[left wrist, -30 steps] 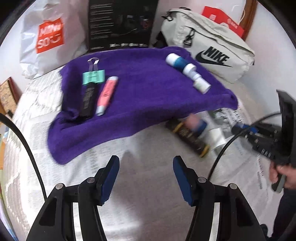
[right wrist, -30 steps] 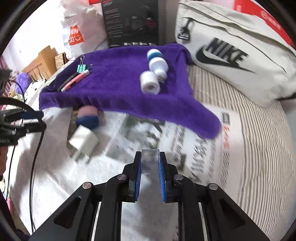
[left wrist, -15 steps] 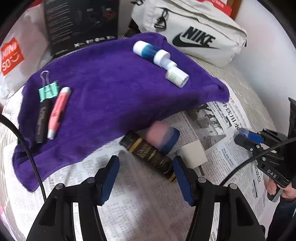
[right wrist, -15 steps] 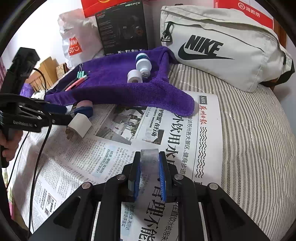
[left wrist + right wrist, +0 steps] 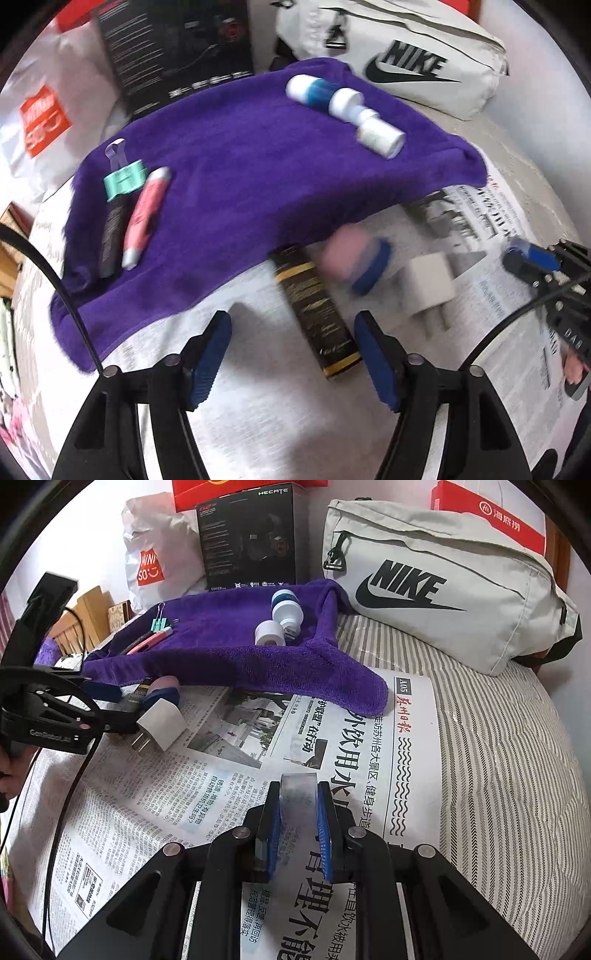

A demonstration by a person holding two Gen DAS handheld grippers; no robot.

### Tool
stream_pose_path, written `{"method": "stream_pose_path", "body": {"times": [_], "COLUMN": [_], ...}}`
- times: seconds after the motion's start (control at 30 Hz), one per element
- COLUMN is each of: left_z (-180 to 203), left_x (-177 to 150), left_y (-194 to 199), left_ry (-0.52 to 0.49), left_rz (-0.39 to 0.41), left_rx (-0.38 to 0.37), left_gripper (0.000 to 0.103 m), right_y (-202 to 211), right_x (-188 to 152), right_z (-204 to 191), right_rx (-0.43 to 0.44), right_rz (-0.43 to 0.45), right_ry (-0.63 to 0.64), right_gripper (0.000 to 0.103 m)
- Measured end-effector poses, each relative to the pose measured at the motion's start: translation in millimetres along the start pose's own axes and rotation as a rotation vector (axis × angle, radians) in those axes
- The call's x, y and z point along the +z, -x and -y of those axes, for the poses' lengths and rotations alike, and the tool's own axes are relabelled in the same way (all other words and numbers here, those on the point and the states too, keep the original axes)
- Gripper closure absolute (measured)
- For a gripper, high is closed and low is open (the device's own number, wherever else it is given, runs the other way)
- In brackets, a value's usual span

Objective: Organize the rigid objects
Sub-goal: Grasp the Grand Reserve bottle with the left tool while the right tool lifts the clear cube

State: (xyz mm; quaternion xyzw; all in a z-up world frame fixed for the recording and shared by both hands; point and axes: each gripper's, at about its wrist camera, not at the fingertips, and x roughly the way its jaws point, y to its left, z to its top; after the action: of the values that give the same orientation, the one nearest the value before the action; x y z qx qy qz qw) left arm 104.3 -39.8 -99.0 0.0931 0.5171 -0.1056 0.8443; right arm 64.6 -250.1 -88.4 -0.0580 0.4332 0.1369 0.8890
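**Left gripper spreads over dark tube as right grips clear tape roll**

On a bed spread with newspaper (image 5: 155, 812), the left gripper (image 5: 291, 354) points down at the paper, its blue pads well apart; the jaws have just been opening, and nothing is pressed between them. Far ahead to its left, on a purple towel (image 5: 236, 177), lie a green clip (image 5: 123, 179), a black pen (image 5: 112, 236) and a pink pen (image 5: 146, 218), side by side. Just ahead, between the line of its pads, a dark tube (image 5: 317, 314) lies on the paper, its far end touching the towel's edge, its near end close beside the right-hand pad. Just right of the tube sit a blurred pink-and-blue object (image 5: 354, 258) and, beyond that, a white plug (image 5: 430, 288). Farther ahead to the right, on the towel, two white bottles (image 5: 343, 110) lie end to end.

The right gripper (image 5: 298, 827) is clamped on a clear tape roll (image 5: 298, 794), held above the newspaper. The plug lies ahead to its left, beside the left gripper; the towel lies ahead, and a grey Nike bag (image 5: 443, 590) sits far ahead to the right.
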Motion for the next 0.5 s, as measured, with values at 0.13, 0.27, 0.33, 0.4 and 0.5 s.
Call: {"method": "stream_pose_path", "body": {"times": [0.13,0.27,0.33,0.4,0.5], "left_z": [-15,-8,-3,1,2], "left_x": [-7,-2,1,1,1], "left_y": [2,-1,0,1,2], "left_ry": [0.042,0.008,-0.010,-0.024,-0.032], "left_rz": [0.018,0.046,0.072,0.082,0.089], "left_rx": [0.005,-0.009,-0.038,-0.063,-0.067], "left_gripper": [0.034,0.040,0.060,0.079,0.079], "right_y": [0,0,0,0,0], "right_x": [0,1,1,1,1], "right_z": [-1,-3,-3,-3,-3], "right_rx": [-0.006,-0.015,-0.013,-0.011,-0.008], "right_rz": [-0.001,-0.001,-0.001,-0.001,-0.002], "right_ry": [0.005,0.012,0.011,0.009,0.007], "right_gripper": [0.085,0.085,0.085,0.085,0.085]}}
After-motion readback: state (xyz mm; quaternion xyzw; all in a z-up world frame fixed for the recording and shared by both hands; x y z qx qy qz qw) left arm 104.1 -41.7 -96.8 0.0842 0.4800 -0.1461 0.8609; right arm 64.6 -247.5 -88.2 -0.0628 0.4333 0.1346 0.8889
